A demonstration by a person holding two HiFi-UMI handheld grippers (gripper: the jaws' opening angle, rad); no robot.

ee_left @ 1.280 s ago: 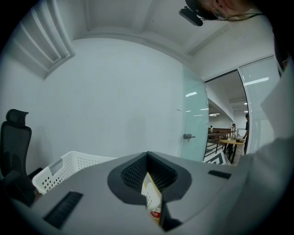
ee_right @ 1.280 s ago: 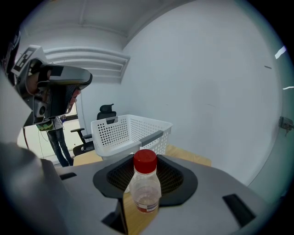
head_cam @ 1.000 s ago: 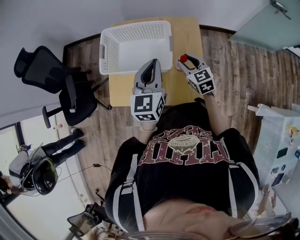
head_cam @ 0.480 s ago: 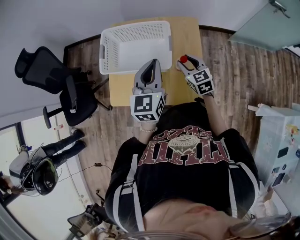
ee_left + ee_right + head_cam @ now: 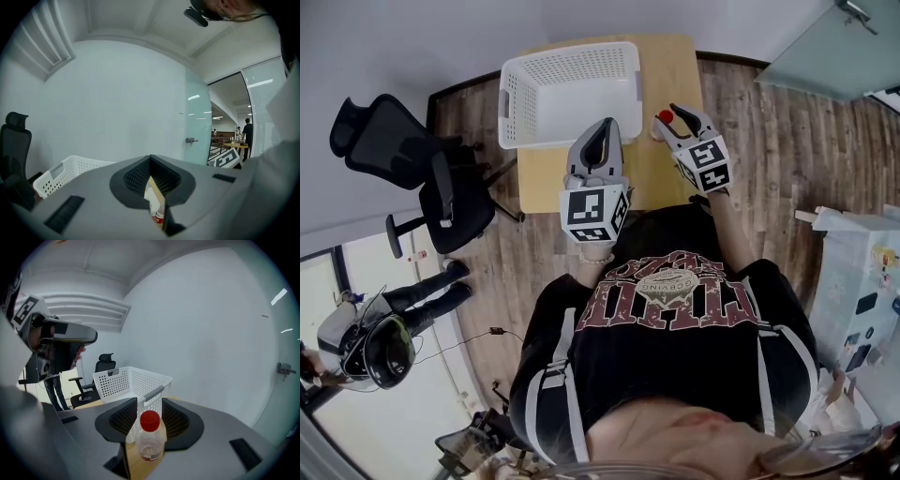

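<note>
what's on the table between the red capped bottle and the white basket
Nothing: only bare wooden tabletop separates the bottle from the basket. The head view shows this most plainly.

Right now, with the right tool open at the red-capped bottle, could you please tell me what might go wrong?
1. The right tool has its jaws apart at the bottle without clamping it. Closing off-centre could tip this narrow, upright bottle.
2. The white basket stands close behind it, so pushing forward might knock the bottle against the basket's wall.
</note>
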